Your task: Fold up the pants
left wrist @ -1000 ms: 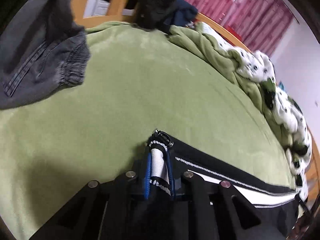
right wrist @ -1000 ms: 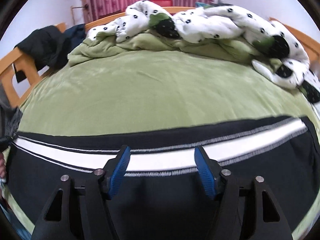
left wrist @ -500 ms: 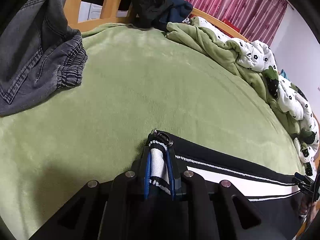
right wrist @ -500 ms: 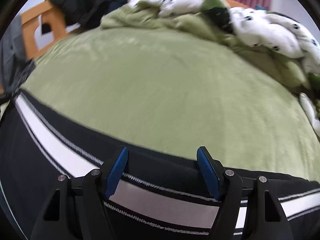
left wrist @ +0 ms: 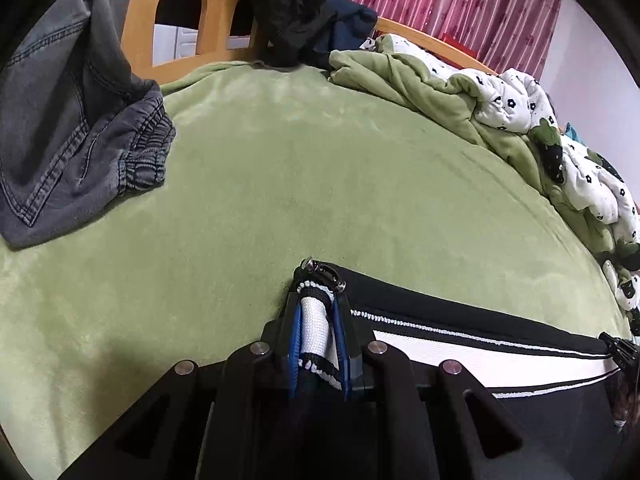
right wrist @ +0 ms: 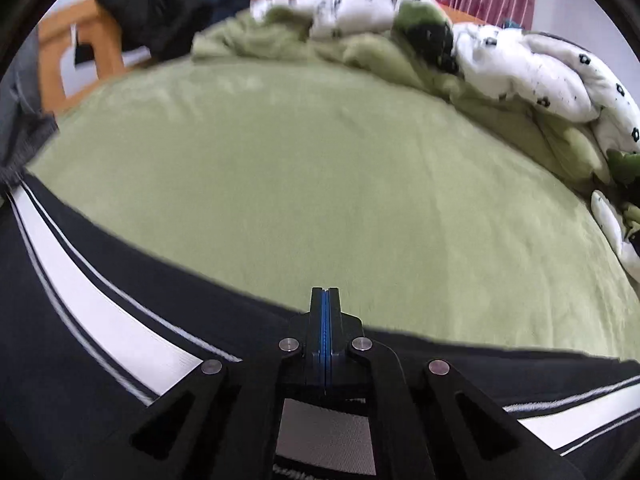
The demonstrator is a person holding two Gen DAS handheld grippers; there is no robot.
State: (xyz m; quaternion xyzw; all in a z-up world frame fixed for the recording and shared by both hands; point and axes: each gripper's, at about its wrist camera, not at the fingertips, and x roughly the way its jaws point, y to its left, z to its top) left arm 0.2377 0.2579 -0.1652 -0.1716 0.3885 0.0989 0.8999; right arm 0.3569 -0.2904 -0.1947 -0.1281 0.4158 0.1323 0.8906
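My left hand-held gripper [left wrist: 318, 344] is clenched on the striped corner of the pants [left wrist: 460, 344], whose near edge runs rightward to my right hand-held gripper [right wrist: 325, 336], pinched shut, apparently on that hem. Beyond lies the open green bed [left wrist: 300, 184]; jeans [left wrist: 68, 136] sit far left.

Home bedroom: bed [left wrist: 280, 168] under green plush cover, wooden bed frame [left wrist: 160, 16] far left, crumpled floral quilt [right wrist: 520, 60] far right, pink-red curtains [left wrist: 460, 4] behind, spare clothes [left wrist: 292, 8] draped over frame.
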